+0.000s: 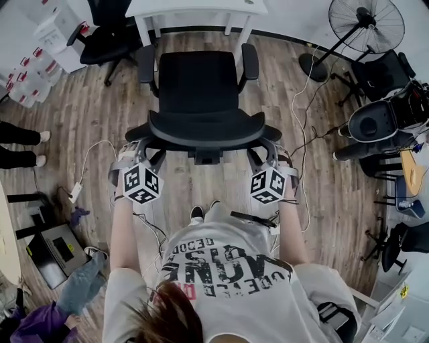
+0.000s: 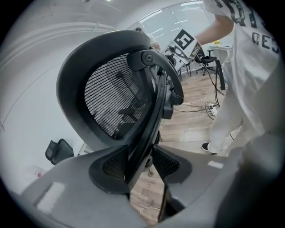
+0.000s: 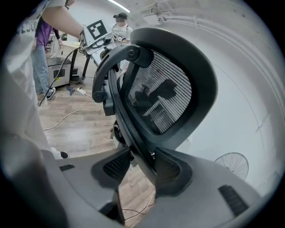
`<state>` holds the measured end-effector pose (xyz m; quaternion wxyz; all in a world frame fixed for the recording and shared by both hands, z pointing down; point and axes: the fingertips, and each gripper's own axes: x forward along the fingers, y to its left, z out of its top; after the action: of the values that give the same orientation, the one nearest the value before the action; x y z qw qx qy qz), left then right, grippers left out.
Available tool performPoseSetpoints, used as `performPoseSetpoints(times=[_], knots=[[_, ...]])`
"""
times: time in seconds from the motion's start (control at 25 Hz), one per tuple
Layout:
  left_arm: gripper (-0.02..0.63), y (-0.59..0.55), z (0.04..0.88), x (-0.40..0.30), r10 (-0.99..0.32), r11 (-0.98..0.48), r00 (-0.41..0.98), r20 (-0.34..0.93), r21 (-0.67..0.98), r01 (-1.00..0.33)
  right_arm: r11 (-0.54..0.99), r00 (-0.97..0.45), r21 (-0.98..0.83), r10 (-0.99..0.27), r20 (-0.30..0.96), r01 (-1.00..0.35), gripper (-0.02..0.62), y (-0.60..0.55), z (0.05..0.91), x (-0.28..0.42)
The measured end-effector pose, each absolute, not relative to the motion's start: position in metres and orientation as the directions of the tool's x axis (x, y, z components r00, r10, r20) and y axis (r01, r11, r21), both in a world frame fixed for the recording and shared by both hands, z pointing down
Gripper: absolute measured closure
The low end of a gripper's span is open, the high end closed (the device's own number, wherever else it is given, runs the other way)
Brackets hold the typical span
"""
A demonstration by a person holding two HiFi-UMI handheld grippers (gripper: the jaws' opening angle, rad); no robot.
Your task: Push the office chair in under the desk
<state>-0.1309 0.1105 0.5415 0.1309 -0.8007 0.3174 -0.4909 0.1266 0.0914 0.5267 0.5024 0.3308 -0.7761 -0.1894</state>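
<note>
A black office chair [image 1: 199, 84] stands on the wood floor facing a white desk [image 1: 194, 10] at the top of the head view, its seat just short of the desk's edge. I stand behind its mesh backrest [image 1: 204, 130]. My left gripper [image 1: 132, 158] grips the backrest's left edge and my right gripper [image 1: 273, 154] its right edge. In the left gripper view, the left gripper [image 2: 139, 149] has both pads pressed on the backrest frame [image 2: 151, 111]. In the right gripper view, the right gripper [image 3: 142, 150] is clamped on the backrest frame [image 3: 129, 120] likewise.
A second black chair [image 1: 107, 40] sits at the back left by the desk. A floor fan [image 1: 365, 27] stands at the back right, with dark equipment [image 1: 375, 120] on the right. Cables and a power strip [image 1: 75, 193] lie on the floor. A bystander's legs [image 1: 20, 144] show at left.
</note>
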Motion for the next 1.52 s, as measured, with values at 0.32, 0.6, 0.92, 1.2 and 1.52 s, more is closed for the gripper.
performPoseSetpoints(times=[0.32,0.6,0.92,1.2,1.52], knots=[[0.430,0.088,0.546,-0.136,-0.633,-0.764,0.307,0.710,-0.511,-0.395,0.727,-0.303,0.610,-0.686,0.661,-0.316,0.425,0.069,0.530,0.121],[0.426,0.057,0.545,-0.135,-0.645,-0.752,0.293,0.706,-0.518,-0.407,0.725,-0.318,0.612,-0.689,0.652,-0.316,0.425,0.040,0.528,0.123],[0.426,0.026,0.549,-0.139,-0.624,-0.762,0.264,0.735,-0.497,-0.416,0.720,-0.321,0.622,-0.694,0.644,-0.309,0.425,0.010,0.530,0.119],[0.425,0.001,0.550,-0.143,-0.621,-0.762,0.253,0.741,-0.497,-0.414,0.729,-0.354,0.623,-0.684,0.638,-0.284,0.425,-0.015,0.531,0.114],[0.426,-0.024,0.551,-0.139,-0.604,-0.776,0.255,0.755,-0.484,-0.404,0.737,-0.349,0.618,-0.675,0.650,-0.274,0.425,-0.042,0.532,0.118]])
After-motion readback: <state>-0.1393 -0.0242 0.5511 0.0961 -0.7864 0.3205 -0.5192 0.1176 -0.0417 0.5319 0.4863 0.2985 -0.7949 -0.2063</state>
